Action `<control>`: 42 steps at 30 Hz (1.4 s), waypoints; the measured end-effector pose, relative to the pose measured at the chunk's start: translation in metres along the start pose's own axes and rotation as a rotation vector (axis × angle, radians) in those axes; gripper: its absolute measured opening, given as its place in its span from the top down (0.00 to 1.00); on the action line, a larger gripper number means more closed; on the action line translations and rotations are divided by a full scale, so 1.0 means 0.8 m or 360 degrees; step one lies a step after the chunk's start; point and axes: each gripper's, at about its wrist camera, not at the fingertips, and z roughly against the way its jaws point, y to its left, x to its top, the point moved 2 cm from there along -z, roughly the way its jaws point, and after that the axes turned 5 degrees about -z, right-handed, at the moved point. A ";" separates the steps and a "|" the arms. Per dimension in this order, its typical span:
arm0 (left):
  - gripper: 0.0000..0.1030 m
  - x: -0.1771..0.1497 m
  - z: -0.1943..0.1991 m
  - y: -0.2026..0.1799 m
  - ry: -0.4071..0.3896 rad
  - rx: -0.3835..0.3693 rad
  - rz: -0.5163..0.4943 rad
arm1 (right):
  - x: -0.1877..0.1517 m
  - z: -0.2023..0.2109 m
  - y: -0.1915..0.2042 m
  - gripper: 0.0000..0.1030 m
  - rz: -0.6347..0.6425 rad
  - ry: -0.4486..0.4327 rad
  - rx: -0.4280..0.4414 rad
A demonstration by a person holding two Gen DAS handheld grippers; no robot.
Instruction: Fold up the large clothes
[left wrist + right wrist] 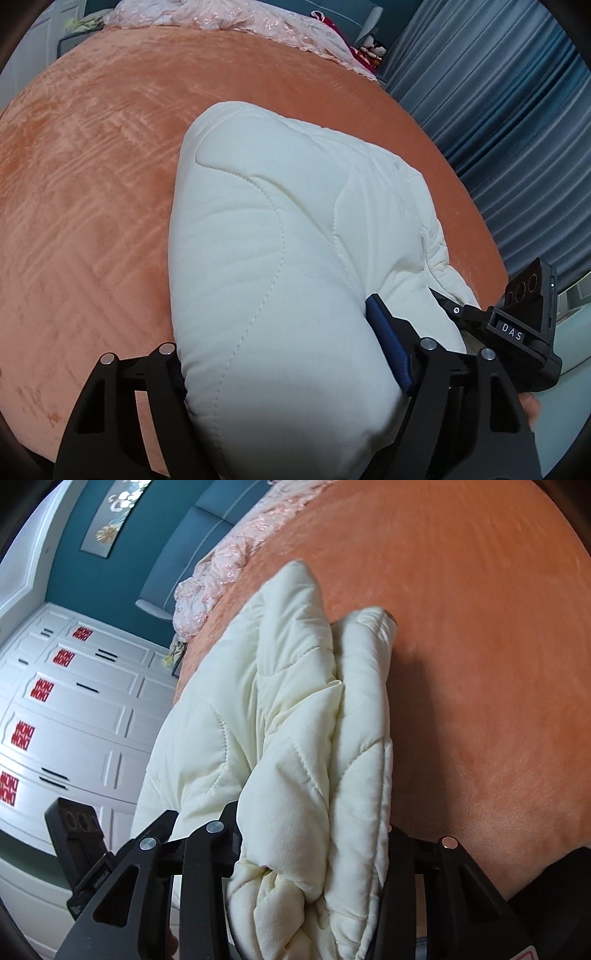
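Both hand-held grippers, left [291, 354] and right [314, 849], are clamping bunched folds of the cream quilted coat [266, 229] above the orange bed [85, 155].

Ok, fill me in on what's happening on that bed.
A person holding a gripper in each hand is folding a cream quilted jacket on a bed with an orange plush blanket. The left gripper is clamped on a thick, padded bundle of the jacket. The right gripper is clamped on bunched, layered folds of it. The jacket looks gathered into a bulky fold; whether it rests on the blanket or is lifted is unclear.
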 end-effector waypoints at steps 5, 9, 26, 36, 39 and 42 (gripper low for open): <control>0.31 0.017 0.045 -0.015 -0.0131 -0.0018 -0.0071 | 0.000 0.035 0.043 0.64 0.0158 -0.0109 -0.0012; 0.31 0.026 0.088 -0.026 -0.0254 -0.0030 -0.0121 | 0.002 0.065 0.079 0.64 0.0263 -0.0202 0.0010; 0.31 0.109 0.271 0.035 -0.0845 -0.0012 -0.0258 | 0.024 0.103 0.297 0.64 0.0773 -0.0461 0.0223; 0.31 0.144 0.264 0.165 -0.0916 0.0020 -0.0206 | 0.015 0.004 0.360 0.64 0.0924 -0.0425 0.0209; 0.31 0.147 0.235 0.198 -0.0882 0.0029 -0.0192 | 0.017 -0.038 0.353 0.64 0.0922 -0.0384 0.0171; 0.31 0.150 0.196 0.233 -0.0822 0.0018 -0.0152 | 0.023 -0.087 0.339 0.64 0.0901 -0.0322 0.0105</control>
